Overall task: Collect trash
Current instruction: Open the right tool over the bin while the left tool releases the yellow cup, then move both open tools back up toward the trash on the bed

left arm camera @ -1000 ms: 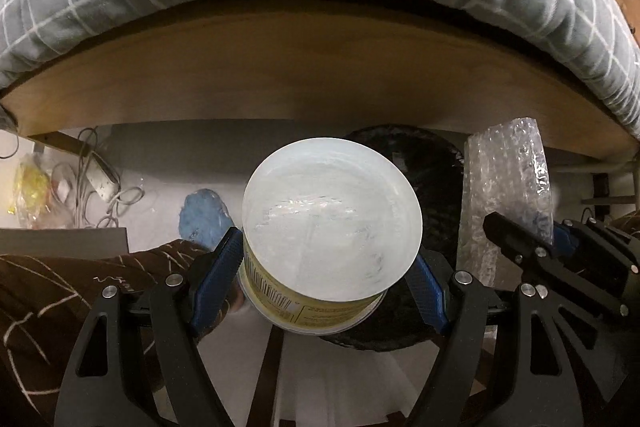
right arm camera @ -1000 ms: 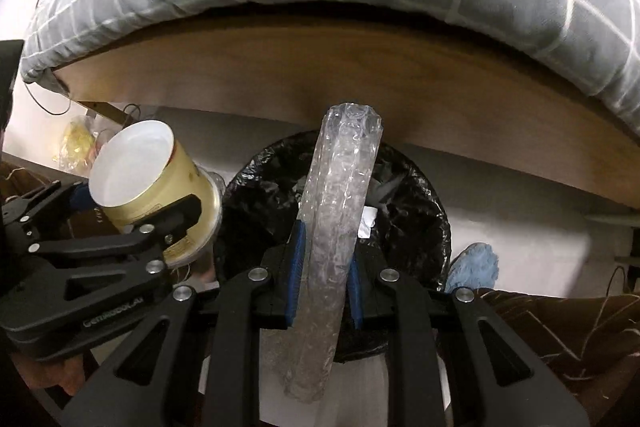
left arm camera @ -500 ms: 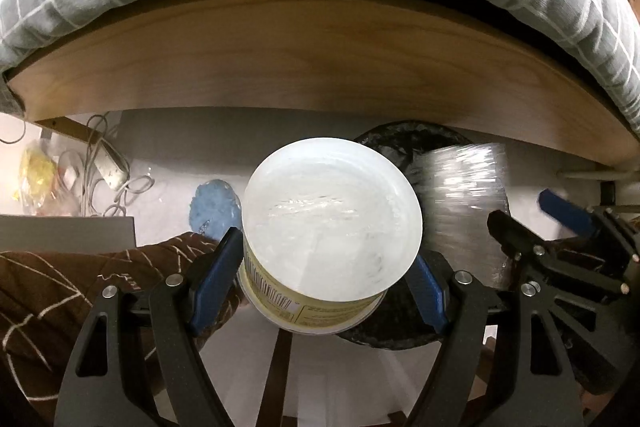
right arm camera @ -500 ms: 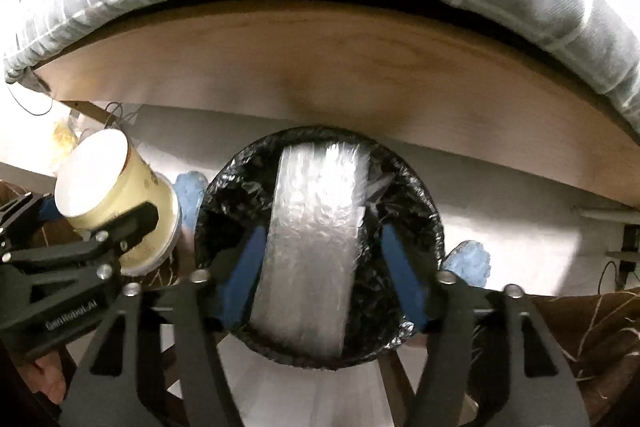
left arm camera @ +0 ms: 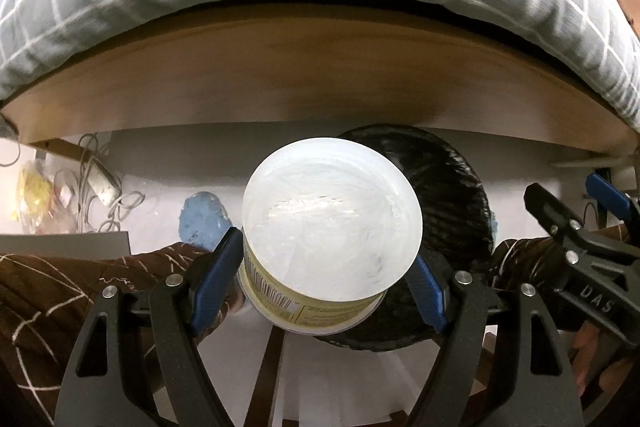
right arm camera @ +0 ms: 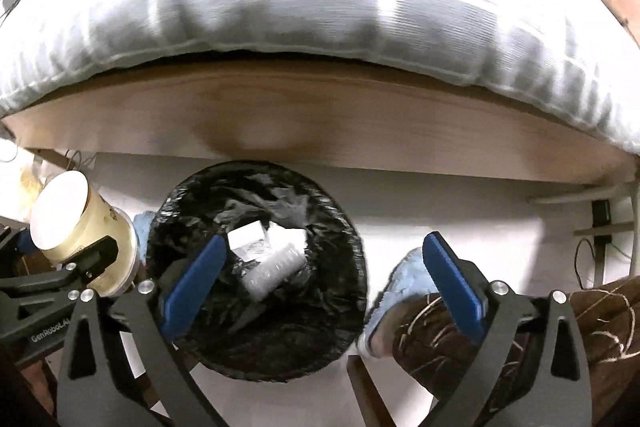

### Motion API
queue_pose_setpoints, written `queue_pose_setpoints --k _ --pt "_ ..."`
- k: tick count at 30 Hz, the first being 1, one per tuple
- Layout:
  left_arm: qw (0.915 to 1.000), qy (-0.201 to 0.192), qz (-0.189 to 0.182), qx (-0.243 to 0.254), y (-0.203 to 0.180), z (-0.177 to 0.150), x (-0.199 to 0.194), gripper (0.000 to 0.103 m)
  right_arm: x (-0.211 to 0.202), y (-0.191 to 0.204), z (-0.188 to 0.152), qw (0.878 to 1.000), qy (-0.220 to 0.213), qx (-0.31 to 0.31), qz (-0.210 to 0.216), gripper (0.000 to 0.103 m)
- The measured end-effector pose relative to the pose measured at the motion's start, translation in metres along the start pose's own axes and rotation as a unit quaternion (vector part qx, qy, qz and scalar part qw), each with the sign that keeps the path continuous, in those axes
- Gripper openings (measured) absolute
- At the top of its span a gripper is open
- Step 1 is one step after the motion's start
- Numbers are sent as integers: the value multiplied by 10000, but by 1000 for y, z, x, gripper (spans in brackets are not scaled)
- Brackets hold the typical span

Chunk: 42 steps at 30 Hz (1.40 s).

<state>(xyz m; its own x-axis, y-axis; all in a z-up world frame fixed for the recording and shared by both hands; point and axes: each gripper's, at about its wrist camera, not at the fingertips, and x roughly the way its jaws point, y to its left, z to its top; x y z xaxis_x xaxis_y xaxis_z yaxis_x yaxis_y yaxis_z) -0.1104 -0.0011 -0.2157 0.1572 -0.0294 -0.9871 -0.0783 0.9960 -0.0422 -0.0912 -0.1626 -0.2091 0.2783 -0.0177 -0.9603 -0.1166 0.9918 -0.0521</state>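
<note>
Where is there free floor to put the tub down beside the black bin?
Bare pale floor lies between the bin, the wooden bed board and the blue slipper. The cables and yellow bag crowd the other side.

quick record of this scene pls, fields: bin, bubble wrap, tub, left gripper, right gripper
bin: black-lined bin on the floor by the bed frame
bubble wrap: lying inside the bin
tub: yellow plastic tub, not yet binned
left gripper: fingers clamp the tub beside the bin
right gripper: empty over the bin, fingers have just been opening
</note>
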Motion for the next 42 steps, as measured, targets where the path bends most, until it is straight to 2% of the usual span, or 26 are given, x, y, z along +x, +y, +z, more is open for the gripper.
queue_pose_setpoints --k 15,22,28,31,35,42 --pt "9984 104 -85 550 -62 -1 10 76 -13 -68 -14 9981 -24 607 -98 95" --pt "9975 167 -116 674 -69 -1 18 76 -12 -85 -17 9966 18 812 -136 95" --pt "9968 155 3 788 -73 -1 23 77 -7 -83 -16 9966 -2 813 -154 95" --pt "9975 64 15 707 -70 0 19 88 -9 -76 -14 9973 -65 708 -207 95" --pt "9982 -41 -6 600 -64 3 15 95 -13 -72 -10 9975 -152 625 -286 95" --pt "9977 -211 -2 642 -64 6 4 97 -22 -71 -5 9971 -341 581 -359 95"
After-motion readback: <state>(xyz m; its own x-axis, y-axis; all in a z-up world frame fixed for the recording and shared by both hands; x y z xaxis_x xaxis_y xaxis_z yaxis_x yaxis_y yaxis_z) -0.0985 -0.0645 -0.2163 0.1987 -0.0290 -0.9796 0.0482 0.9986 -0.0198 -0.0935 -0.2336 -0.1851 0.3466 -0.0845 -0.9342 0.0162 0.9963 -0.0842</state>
